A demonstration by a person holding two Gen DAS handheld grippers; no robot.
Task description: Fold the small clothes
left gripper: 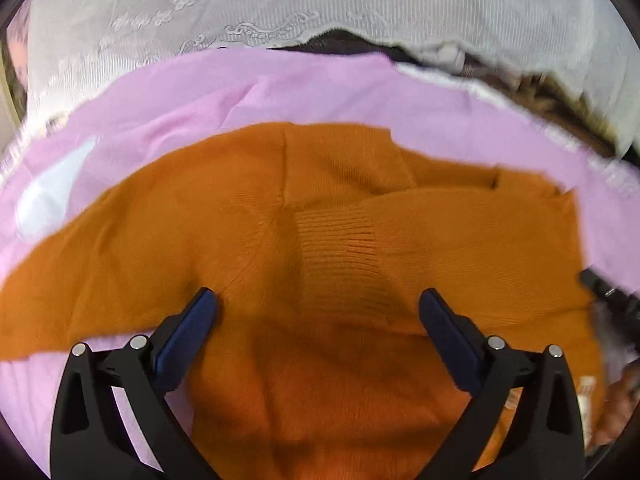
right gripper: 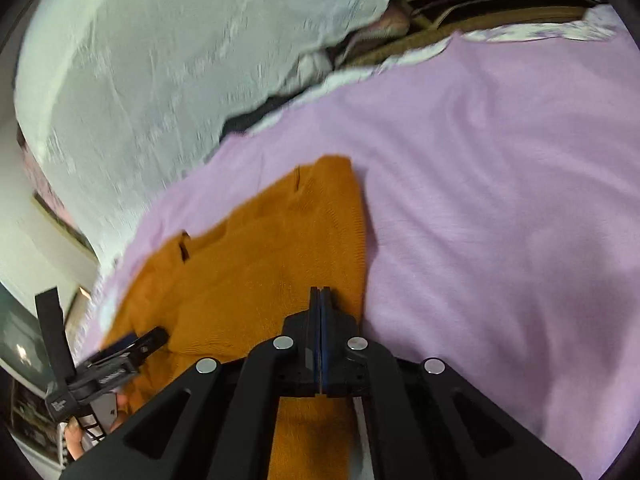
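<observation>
An orange knit sweater [left gripper: 320, 240] lies spread on a pink cloth [left gripper: 200, 96], one sleeve folded across its body with the ribbed cuff [left gripper: 336, 240] near the middle. My left gripper [left gripper: 318, 304] hovers over the sweater's centre, open wide, with nothing between its blue pads [left gripper: 188, 336]. In the right wrist view my right gripper [right gripper: 320, 296] is shut, and its tips rest over the right edge of the sweater [right gripper: 260, 264]. I see no fabric between its pads. The left gripper [right gripper: 140, 340] shows at the lower left there. The right gripper's dark tip [left gripper: 596, 280] shows at the sweater's right edge.
White lace fabric [left gripper: 280, 4] hangs behind the pink cloth [right gripper: 500, 200]. A dark gap with brown folded items [right gripper: 480, 4] lies at the back right. A person's hand [right gripper: 80, 436] holds the left gripper. Bare pink cloth stretches to the right of the sweater.
</observation>
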